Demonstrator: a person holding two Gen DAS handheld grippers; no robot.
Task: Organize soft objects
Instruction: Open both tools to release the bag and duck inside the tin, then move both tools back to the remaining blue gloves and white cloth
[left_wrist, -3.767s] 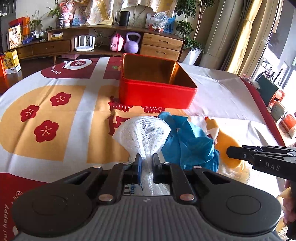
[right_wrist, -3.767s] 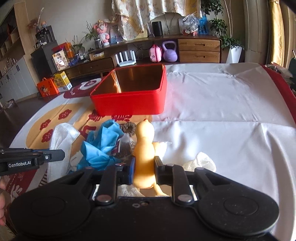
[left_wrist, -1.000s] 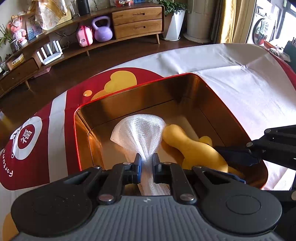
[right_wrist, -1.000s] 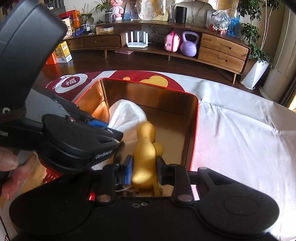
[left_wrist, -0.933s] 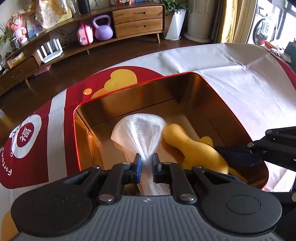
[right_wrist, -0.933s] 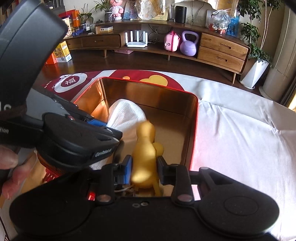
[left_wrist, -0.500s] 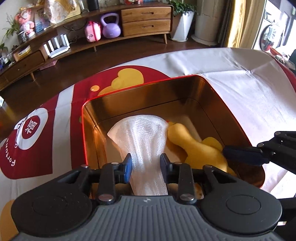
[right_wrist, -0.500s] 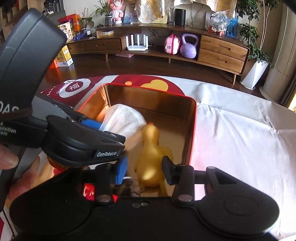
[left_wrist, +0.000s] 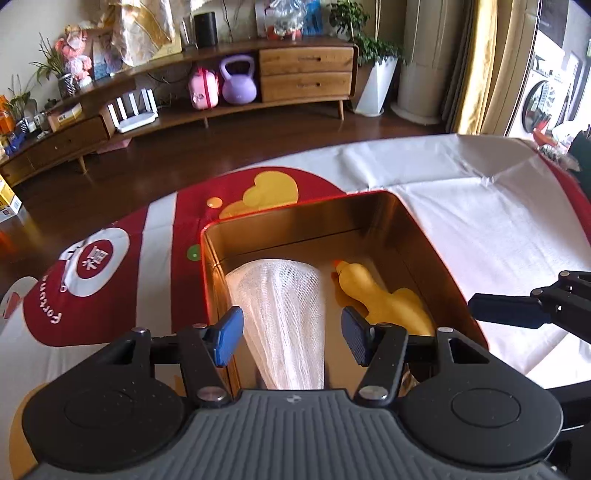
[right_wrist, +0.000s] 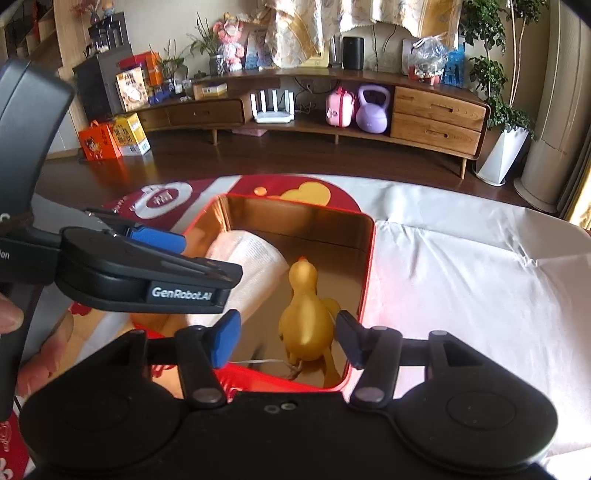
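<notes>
Wooden shelving lines the far wall behind a cloth-covered bench (left_wrist: 480, 221) carrying a red tin (right_wrist: 367, 266). Both the left gripper (left_wrist: 291, 334) and right gripper (right_wrist: 286, 338) have fingers opening, gripping nothing. Below and between the left fingers lies a white mesh cloth (left_wrist: 280, 306), below the right fingers a yellow rubber duck (right_wrist: 304, 310), both inside the tin.

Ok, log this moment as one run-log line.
left gripper: opening, off white mesh cloth | right gripper: opening, off yellow rubber duck | both lying in red square tin
</notes>
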